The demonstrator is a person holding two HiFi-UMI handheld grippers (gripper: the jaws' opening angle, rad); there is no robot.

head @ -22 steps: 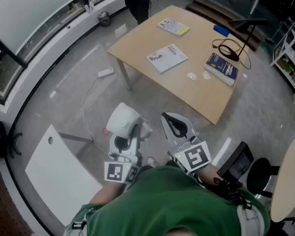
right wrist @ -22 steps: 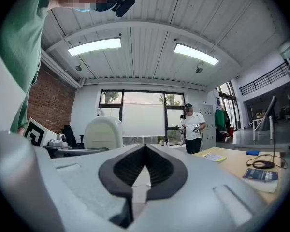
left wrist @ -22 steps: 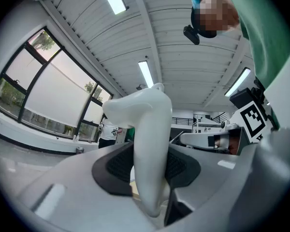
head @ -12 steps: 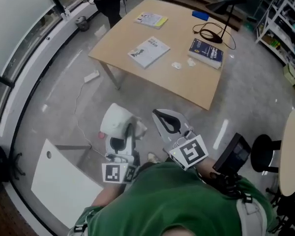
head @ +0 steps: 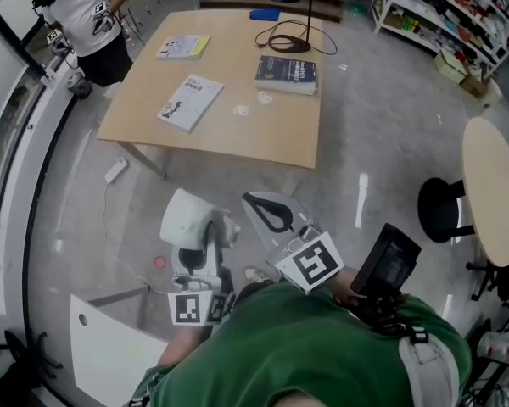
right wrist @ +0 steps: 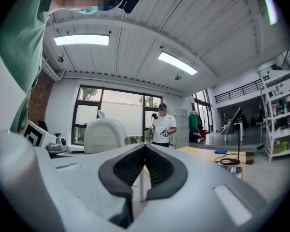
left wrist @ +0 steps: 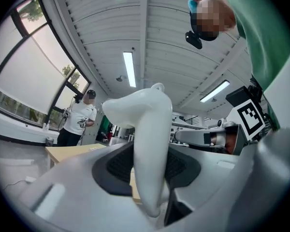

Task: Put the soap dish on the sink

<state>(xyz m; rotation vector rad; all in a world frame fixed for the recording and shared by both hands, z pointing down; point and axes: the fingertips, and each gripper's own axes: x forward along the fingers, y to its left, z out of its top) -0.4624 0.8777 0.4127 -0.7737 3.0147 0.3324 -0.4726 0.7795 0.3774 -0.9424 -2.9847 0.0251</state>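
In the head view the wooden table (head: 229, 117) has slid from the upper right toward the upper left. A round table (head: 492, 193) has come in at the right, so we judge we are turning while carrying, with no sink showing yet. The white soap dish (head: 187, 219) rides low over the floor in the left gripper (head: 210, 237), beside the right gripper (head: 254, 202). In the left gripper view the fingers are clamped on the soap dish's rim, the dish standing up between them. In the right gripper view the fingers are pressed together on nothing.
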